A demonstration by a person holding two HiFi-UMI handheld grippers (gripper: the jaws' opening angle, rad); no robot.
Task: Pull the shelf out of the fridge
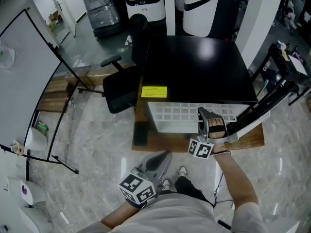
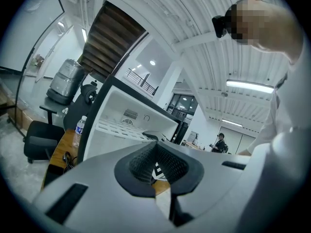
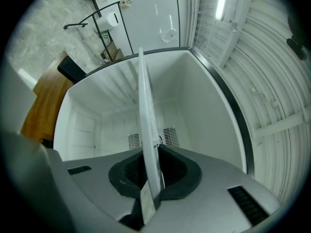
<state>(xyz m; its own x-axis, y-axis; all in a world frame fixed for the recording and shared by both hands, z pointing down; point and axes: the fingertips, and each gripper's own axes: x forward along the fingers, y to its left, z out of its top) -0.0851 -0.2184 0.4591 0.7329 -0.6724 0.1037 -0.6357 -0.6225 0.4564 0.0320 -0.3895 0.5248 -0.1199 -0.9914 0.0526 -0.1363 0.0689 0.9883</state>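
Over a pale stone floor (image 1: pixel 97 140), the black fridge (image 1: pixel 199 67) stands open. The right tool (image 3: pixel 151 171) is clamped on the front edge of the white shelf (image 3: pixel 147 115), which is partly drawn out. The left tool (image 2: pixel 156 152) is closed and empty. The next move likely calls for a level, straight pull.

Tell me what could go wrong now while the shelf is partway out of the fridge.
1. The right tongs clamp only the thin front edge of the shelf, off-centre, so it could twist or slip free.
2. The left tongs are shut, empty and away from the shelf. Nothing supports its other side, so once clear of the fridge it might tip and drop.
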